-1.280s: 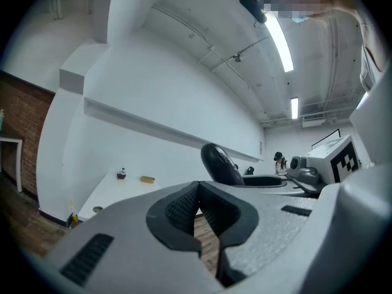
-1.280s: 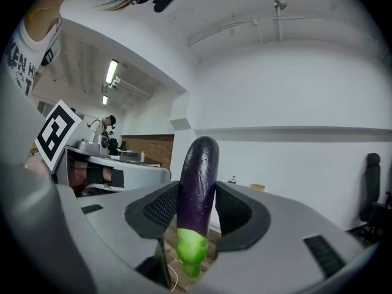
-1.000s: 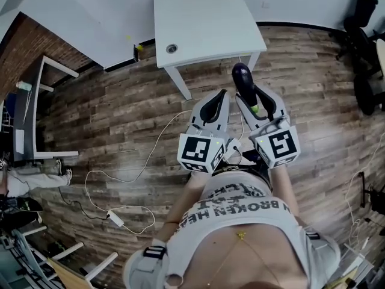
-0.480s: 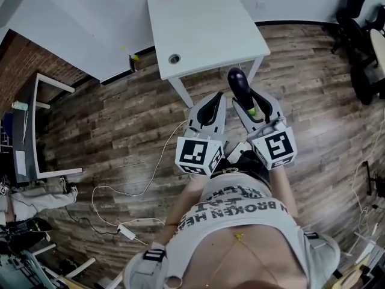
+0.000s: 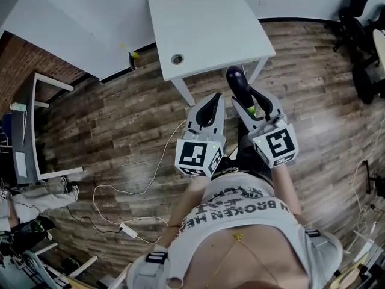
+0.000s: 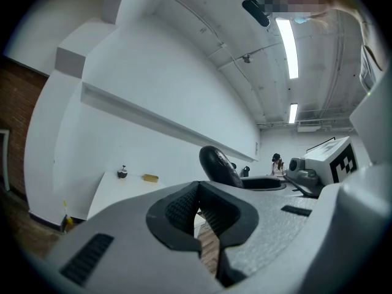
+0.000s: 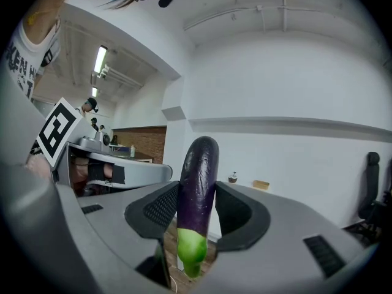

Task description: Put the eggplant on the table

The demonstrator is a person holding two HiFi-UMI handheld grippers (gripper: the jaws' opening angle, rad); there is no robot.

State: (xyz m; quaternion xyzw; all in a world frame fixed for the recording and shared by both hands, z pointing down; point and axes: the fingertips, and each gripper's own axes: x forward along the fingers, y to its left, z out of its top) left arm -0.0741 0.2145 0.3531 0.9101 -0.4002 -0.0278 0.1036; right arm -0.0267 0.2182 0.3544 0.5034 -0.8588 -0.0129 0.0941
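Eggplant [image 7: 197, 182] sits pinched between the fingers of my right gripper [image 5: 248, 95], gripped low on its body just above the green stem end. Most of the purple length sticks out past the fingertips. In the head view it hangs over the wood floor [image 5: 120, 113], its dark tip right at the near edge of the white tabletop [image 5: 204, 29] and not yet over it. My left gripper [image 5: 212, 104] rides just beside the right one, its fingers drawn together on nothing.

My main worry is the hold. The skin looks glossy and the pads catch only a short stretch near one end, so I judge that a jolt could let the long free part swing or slide out. Letting go now would drop it on the floor, so I should release only once it is well over the tabletop.

The edge is the next hazard. I cannot tell from these views how high the tip is against the tabletop, and coming in too low would knock the tip on the rim and lever the eggplant loose. Being round, it may roll once released, and a spot close to the rim could send it off. Loose cables [image 5: 149, 174] trail across the floor beside me and could snag a step.
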